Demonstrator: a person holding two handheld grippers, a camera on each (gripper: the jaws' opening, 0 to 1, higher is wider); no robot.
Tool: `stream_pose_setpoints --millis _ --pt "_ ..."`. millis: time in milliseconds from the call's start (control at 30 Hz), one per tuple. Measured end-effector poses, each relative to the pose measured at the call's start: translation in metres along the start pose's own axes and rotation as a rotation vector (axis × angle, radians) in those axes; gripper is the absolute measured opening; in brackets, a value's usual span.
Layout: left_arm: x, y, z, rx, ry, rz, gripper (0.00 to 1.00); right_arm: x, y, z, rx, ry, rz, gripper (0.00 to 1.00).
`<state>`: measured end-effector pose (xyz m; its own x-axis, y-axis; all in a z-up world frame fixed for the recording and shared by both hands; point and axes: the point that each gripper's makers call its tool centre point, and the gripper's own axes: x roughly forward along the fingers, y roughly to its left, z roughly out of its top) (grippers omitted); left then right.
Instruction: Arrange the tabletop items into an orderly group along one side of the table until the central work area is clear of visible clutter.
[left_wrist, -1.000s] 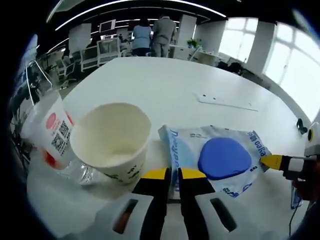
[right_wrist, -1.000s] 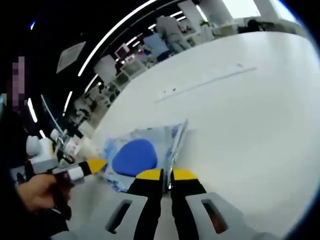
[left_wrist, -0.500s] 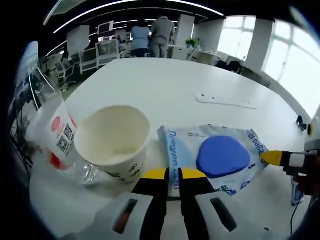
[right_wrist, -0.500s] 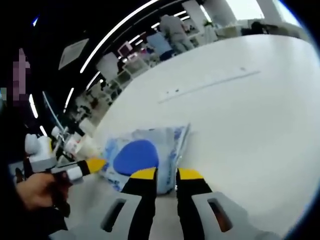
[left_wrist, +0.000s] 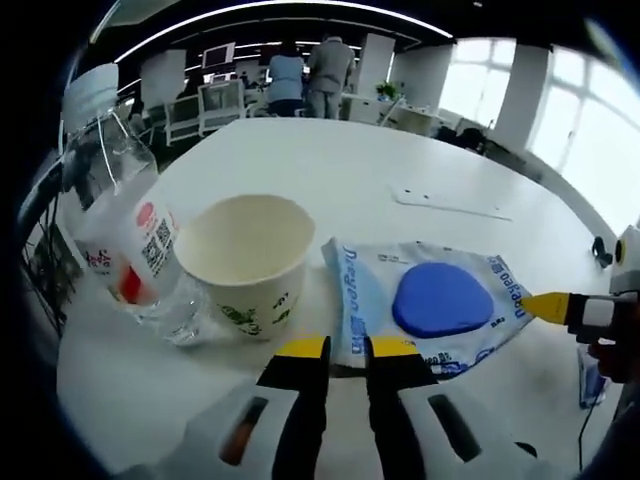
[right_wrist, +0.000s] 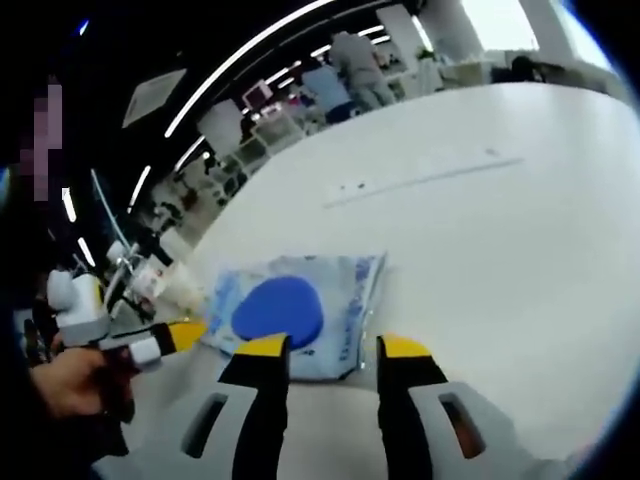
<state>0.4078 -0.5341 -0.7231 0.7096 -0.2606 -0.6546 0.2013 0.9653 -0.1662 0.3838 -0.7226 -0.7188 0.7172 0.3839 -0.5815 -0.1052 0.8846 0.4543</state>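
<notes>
We are working at a broad white bench (left_wrist: 330, 170) in an open office, with strip lights curving overhead, bright windows along one side, desks and chairs at the back, and two people (left_wrist: 305, 75) standing there facing away. A thin flat strip (left_wrist: 452, 203) lies further out on the bench surface. In the left gripper view, three things sit in a row near us: a clear plastic bottle (left_wrist: 120, 240) with a red and white label leans at the far left, a paper cup (left_wrist: 247, 265) stands upright and open just beside it, touching or nearly touching the bottle's base, and a flat plastic packet (left_wrist: 425, 305) with a blue oval pad inside lies to the right of the cup. The left hand-held gripper (left_wrist: 335, 347) has its yellow-tipped jaws close together with a narrow slot between them, sitting at the near left corner of the packet; we cannot tell whether they pinch its edge. The yellow tip of the right hand-held gripper (left_wrist: 548, 306) comes in from the right, at the packet's far corner. In the right gripper view, the right hand-held gripper (right_wrist: 325, 347) is released, its jaws spread wide with the packet's (right_wrist: 300, 312) near edge lying just ahead between them, untouched, while a hand (right_wrist: 70, 380) holds the left hand-held gripper (right_wrist: 165, 338) at the packet's opposite side.
</notes>
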Motion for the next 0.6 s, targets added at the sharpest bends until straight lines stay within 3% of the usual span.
stream_pose_setpoints --millis 267,433,600 --pt "-0.015 0.001 -0.012 -0.029 -0.005 -0.003 0.17 -0.009 0.005 -0.002 -0.009 -0.004 -0.002 0.4" --pt "-0.024 0.003 -0.008 -0.101 -0.08 -0.024 0.23 -0.015 0.009 -0.007 -0.024 -0.002 0.01 0.47" --pt "-0.034 0.008 -0.008 -0.103 -0.103 -0.027 0.26 -0.023 0.011 -0.012 -0.035 -0.006 0.015 0.5"
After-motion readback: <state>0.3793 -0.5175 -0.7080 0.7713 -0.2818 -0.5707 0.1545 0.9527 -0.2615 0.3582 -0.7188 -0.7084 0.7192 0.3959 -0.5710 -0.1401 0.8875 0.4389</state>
